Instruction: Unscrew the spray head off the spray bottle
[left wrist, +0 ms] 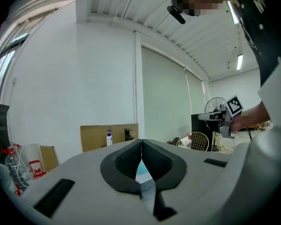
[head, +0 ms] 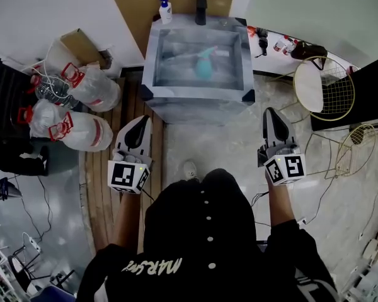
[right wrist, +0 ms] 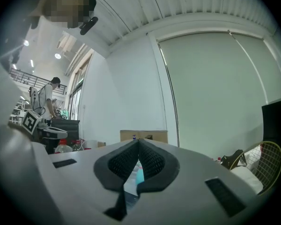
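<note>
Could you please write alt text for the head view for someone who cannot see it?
Seen from above, a person holds the left gripper and the right gripper, both shut and empty, short of a grey table bearing a teal spray bottle. Clear water jugs lie at left.

The spray bottle (head: 205, 65) lies near the middle of the surface (head: 176, 74), straight ahead of the person. Behind the surface a cardboard sheet (head: 131, 5) stands against the wall, with a small pump bottle (head: 166, 10) and a block (head: 201, 9) side by side in front of it. Bagged bottles (head: 82, 109) lie on the floor to the left, and wire chairs (head: 327, 90) stand to the right. The left tongs (head: 142, 122) and right tongs (head: 271, 112) are short of the surface's near corners, well apart.
</note>
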Tool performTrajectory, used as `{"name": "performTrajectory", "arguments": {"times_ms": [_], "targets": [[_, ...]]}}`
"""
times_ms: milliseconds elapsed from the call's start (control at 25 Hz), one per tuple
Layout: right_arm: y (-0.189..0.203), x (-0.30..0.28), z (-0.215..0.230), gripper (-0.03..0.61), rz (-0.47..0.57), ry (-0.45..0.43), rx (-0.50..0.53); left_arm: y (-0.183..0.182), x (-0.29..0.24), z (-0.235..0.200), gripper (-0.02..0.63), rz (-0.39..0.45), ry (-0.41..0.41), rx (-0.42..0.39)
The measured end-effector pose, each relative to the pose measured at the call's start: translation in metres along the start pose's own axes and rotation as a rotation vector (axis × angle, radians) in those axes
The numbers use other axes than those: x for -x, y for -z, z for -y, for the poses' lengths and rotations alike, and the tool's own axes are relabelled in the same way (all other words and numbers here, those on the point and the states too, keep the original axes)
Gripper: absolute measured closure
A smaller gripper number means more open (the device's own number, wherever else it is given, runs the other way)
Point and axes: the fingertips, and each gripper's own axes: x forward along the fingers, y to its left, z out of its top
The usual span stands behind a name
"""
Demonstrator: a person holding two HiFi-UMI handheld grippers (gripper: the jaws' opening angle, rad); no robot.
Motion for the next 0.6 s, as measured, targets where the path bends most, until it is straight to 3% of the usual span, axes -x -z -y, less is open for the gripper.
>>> {"name": "performTrajectory", "arguments": {"times_ms": [600], "targets": [[0.023, -0.062, 0.031, 0.566, -0.027, -0.02, -0.016, 0.021, -0.068, -0.019, 0.588, -0.061, 0.015, 0.011]]}}
